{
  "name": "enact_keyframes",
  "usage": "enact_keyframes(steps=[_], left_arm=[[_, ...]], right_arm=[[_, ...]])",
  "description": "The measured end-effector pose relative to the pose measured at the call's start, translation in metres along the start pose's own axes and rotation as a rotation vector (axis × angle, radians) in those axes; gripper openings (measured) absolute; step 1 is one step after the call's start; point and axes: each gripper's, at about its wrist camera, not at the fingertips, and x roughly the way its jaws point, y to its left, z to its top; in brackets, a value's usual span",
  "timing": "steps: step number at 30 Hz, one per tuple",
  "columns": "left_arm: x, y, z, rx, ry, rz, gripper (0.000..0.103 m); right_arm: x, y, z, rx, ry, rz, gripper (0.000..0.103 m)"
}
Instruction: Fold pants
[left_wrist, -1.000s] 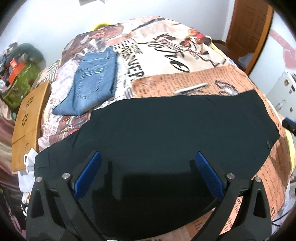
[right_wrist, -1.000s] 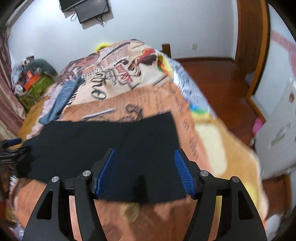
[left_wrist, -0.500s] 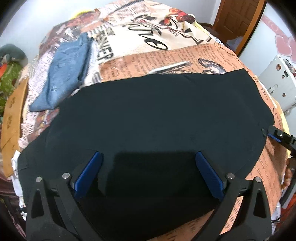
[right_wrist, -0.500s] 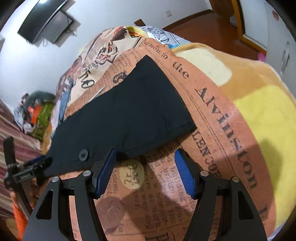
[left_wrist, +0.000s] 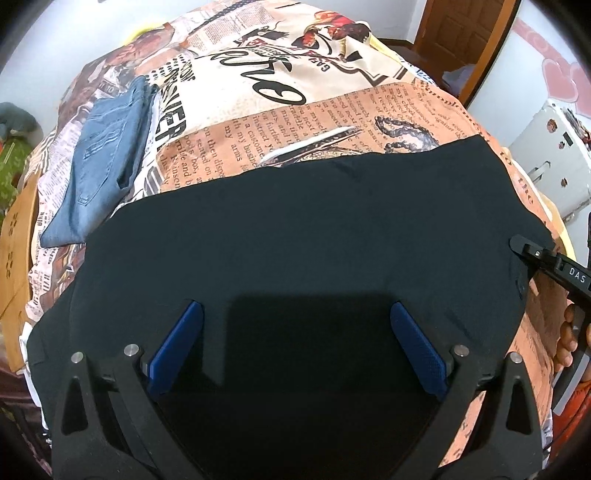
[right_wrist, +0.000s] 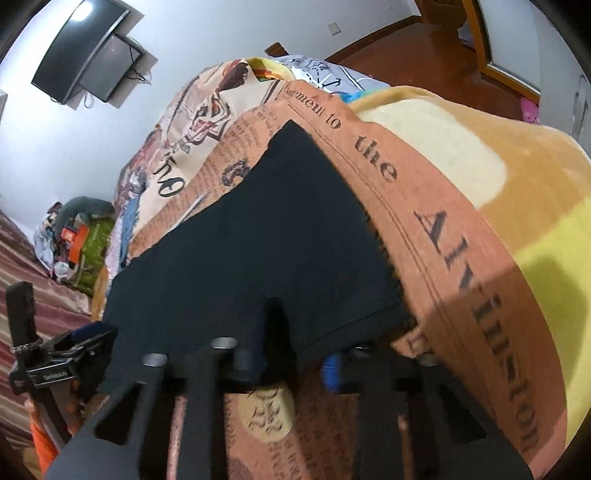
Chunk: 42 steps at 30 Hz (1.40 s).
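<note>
Right gripper: one second ago its fingers stood spread above the black pants; they are now closing on the near hem edge, with the cloth between them. In the right wrist view the blue pads are blurred, so full contact cannot be confirmed.

Left gripper: fingers released and spread wide. It has moved lower and now hovers over the near part of the pants, gripping nothing.

The pants lie flat across the near end of the bed, on its newsprint cover. Beyond the pants, folded jeans lie further up the bed.

Judgement: one corner is being secured; the left corner remains ungrasped, so the fold has not started.
</note>
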Motion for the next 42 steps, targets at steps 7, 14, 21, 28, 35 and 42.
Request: enact_keyframes(steps=[7,14,21,28,35,42], left_arm=[[-0.014,0.009,-0.003,-0.03,-0.035,0.014,0.103],[-0.056,0.027,-0.008,-0.078,-0.143,0.007,0.103],[-0.095,0.05,-0.023,-0.1,-0.236,0.044,0.103],[-0.13,0.071,-0.044,-0.116,-0.331,0.071,0.103],[-0.148,0.097,-0.064,-0.174,-0.383,0.058,0.103],[-0.155,0.13,-0.087,-0.247,-0.397,0.073,0.103]], right_arm=[[-0.026,0.025,0.009,-0.134,-0.104,-0.048,0.006],[-0.053,0.07,0.023,-0.239,-0.2,-0.015,0.005],[-0.067,0.13,0.03,-0.352,-0.266,0.054,0.005],[-0.068,0.184,0.033,-0.437,-0.289,0.131,0.005],[-0.052,0.241,0.024,-0.535,-0.259,0.194,0.005],[-0.008,0.284,-0.015,-0.652,-0.092,0.243,0.005]])
